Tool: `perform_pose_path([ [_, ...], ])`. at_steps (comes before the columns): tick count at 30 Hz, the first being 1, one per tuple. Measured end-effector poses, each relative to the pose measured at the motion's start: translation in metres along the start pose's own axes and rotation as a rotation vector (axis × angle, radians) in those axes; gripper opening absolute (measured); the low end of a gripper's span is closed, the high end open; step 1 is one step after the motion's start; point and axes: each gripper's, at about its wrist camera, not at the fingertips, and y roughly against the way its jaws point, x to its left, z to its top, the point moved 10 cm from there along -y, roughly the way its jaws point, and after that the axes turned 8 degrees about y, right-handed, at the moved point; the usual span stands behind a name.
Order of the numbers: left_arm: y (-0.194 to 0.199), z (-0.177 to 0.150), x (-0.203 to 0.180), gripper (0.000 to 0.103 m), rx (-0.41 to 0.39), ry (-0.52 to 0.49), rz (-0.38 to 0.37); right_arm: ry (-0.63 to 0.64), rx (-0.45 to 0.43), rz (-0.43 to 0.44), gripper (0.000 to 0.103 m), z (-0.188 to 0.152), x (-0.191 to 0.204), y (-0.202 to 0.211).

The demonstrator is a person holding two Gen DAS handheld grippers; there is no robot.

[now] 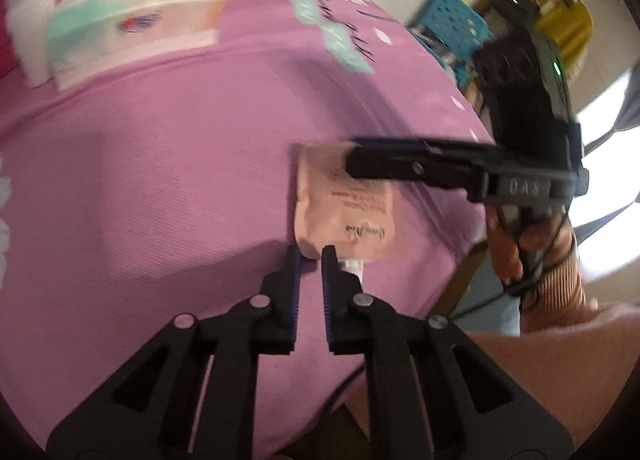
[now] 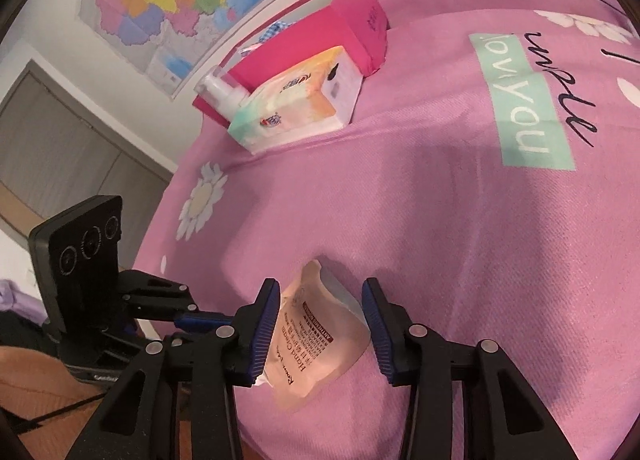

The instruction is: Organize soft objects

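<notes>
A pale pink hand cream pouch (image 1: 340, 204) lies on the pink bedspread (image 1: 160, 164); it also shows in the right wrist view (image 2: 320, 340). My left gripper (image 1: 310, 252) is nearly shut, its tips at the pouch's near edge by the white cap, gripping nothing that I can see. My right gripper (image 2: 322, 292) is open, its fingers on either side of the pouch. In the left wrist view the right gripper (image 1: 360, 156) reaches over the pouch's far end. A pastel tissue pack (image 2: 296, 100) rests against a bright pink box (image 2: 320, 36) at the far side.
A white pump bottle (image 2: 220, 94) stands beside the pink box. The bedspread (image 2: 440, 220) has a teal label and daisy prints. The bed edge runs close on my left in the right wrist view. A blue crate (image 1: 456, 20) and yellow object sit beyond the bed.
</notes>
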Motion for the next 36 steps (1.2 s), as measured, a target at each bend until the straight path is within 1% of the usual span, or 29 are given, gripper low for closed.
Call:
perform_pose_path([
  [2, 0.002, 0.008, 0.01, 0.012, -0.018, 0.042, 0.003, -0.022, -0.007, 0.0, 0.034, 0.001, -0.002, -0.001],
  [4, 0.002, 0.017, 0.017, 0.012, -0.022, 0.084, -0.005, -0.044, -0.008, 0.025, 0.029, 0.0, 0.001, -0.005],
  [9, 0.003, 0.035, 0.027, 0.012, -0.051, 0.11, 0.014, -0.051, -0.009, 0.073, 0.027, 0.005, 0.018, -0.022],
  [11, 0.009, 0.038, 0.029, 0.012, -0.078, 0.106, 0.032, -0.03, -0.007, 0.058, 0.027, 0.008, 0.021, -0.026],
  [12, 0.013, 0.038, 0.029, 0.012, -0.081, 0.1, 0.023, -0.023, -0.004, 0.055, 0.027, 0.009, 0.022, -0.026],
  [14, 0.021, 0.031, 0.028, 0.012, -0.071, 0.081, -0.01, -0.008, -0.002, 0.053, 0.029, 0.009, 0.022, -0.023],
  [16, 0.028, 0.02, 0.022, 0.018, -0.059, 0.049, -0.032, 0.006, 0.001, 0.05, 0.029, 0.009, 0.021, -0.02],
  [18, 0.029, 0.002, 0.014, 0.022, -0.022, 0.016, -0.064, 0.018, 0.0, 0.048, 0.029, 0.008, 0.02, -0.015],
  [22, 0.019, -0.026, 0.003, 0.022, 0.046, -0.032, -0.06, 0.023, 0.011, 0.045, 0.029, 0.006, 0.018, -0.015],
  [25, 0.013, -0.032, 0.0, 0.022, 0.057, -0.059, -0.029, 0.024, 0.013, 0.049, 0.029, 0.005, 0.017, -0.016],
  [27, 0.013, -0.03, 0.0, 0.022, 0.047, -0.062, -0.016, 0.027, 0.016, 0.052, 0.029, 0.004, 0.019, -0.017],
  [29, 0.013, -0.028, 0.004, 0.021, 0.028, -0.066, 0.024, 0.031, 0.02, 0.053, 0.029, 0.003, 0.02, -0.018],
  [32, 0.016, -0.018, 0.013, 0.022, -0.019, -0.053, 0.089, 0.033, 0.021, 0.053, 0.029, 0.003, 0.022, -0.02],
  [36, 0.022, -0.001, 0.036, 0.022, -0.071, 0.009, 0.155, 0.029, 0.017, 0.065, 0.029, 0.004, 0.023, -0.021],
])
